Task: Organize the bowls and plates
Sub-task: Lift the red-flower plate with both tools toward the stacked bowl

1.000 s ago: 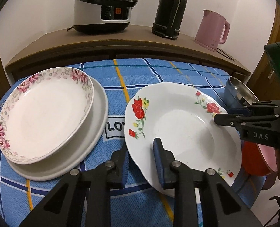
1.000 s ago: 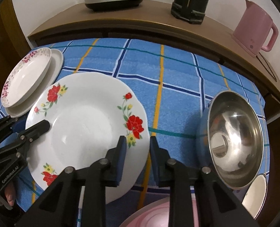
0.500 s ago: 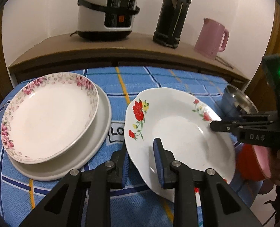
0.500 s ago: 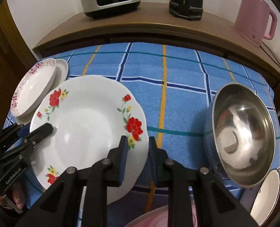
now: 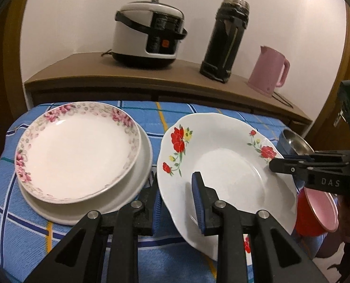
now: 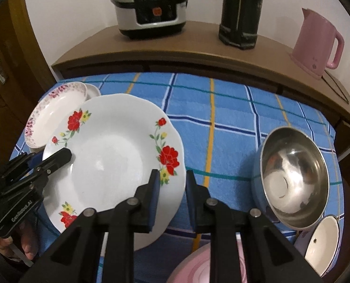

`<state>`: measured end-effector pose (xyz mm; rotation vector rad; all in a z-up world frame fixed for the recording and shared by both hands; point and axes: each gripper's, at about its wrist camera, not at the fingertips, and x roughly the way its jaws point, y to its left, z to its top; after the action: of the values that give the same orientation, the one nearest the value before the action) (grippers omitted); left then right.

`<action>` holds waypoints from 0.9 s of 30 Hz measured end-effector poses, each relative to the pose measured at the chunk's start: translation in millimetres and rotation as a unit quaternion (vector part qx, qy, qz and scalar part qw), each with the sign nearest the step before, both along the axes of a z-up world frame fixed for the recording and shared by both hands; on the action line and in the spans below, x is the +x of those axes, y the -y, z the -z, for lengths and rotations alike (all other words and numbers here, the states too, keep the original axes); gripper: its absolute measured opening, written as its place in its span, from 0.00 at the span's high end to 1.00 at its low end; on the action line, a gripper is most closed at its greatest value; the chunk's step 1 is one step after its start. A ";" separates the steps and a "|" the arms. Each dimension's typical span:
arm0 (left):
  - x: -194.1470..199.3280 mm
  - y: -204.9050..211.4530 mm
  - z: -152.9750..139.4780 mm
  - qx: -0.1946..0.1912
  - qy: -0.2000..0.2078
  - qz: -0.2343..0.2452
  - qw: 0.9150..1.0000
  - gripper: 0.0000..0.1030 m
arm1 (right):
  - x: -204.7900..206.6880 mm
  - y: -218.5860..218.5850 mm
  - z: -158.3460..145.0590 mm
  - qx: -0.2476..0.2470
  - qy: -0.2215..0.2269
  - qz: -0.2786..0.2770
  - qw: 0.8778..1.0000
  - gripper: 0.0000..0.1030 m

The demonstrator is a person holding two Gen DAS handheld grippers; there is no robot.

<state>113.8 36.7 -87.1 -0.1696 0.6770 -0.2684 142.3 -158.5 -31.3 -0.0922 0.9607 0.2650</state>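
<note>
**Red-flowered plate held at both rims above the cloth**

The red-flowered plate (image 5: 229, 172) is clamped from two sides. The left gripper (image 5: 175, 202) has its jaws drawn narrow on the plate's near-left rim, one blue pad on the upper face and the other beneath the edge. The right gripper (image 6: 171, 195) pinches the opposite rim in the same way, just beside the large red bloom; in the left wrist view its black fingers reach in from the right over the rim. The plate is tilted, and it sits clear of the blue checked tablecloth (image 6: 234, 108).

Just to the left of the held plate lies a stack: a pink-flowered plate (image 5: 77, 151) resting in a plain white plate (image 5: 142, 165). On the other side stands a steel bowl (image 6: 293, 176) with a blue outside, and nearer the camera a small white bowl (image 6: 323, 243) and a pink-patterned dish (image 6: 196, 268), only partly in view. A red bowl with a pink inside (image 5: 314, 214) shows under the right gripper in the left wrist view.

Behind the table a wooden sideboard (image 6: 198, 40) carries a rice cooker (image 5: 149, 35), a dark flask (image 5: 227, 40) and a pink kettle (image 5: 269, 70).
</note>
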 end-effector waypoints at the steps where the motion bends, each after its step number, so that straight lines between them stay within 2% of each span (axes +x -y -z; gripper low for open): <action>1: 0.0 -1.0 -0.7 -0.001 0.002 -0.003 1.000 0.74 | -1.1 -1.4 -1.7 0.003 0.004 0.000 1.000 0.79; 12: -4.7 -13.0 -9.9 -0.009 0.019 -0.034 0.999 0.74 | -3.5 -10.0 -11.6 0.024 0.021 -0.006 0.999 0.79; 27: -12.9 -42.6 -45.6 0.008 0.060 -0.080 0.995 0.74 | -9.4 -33.3 -31.0 0.057 0.058 -0.029 0.996 0.79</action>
<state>101.0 79.3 -41.5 -0.1903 0.5436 -0.1192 132.9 -125.1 -0.3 -0.0309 0.8274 0.3632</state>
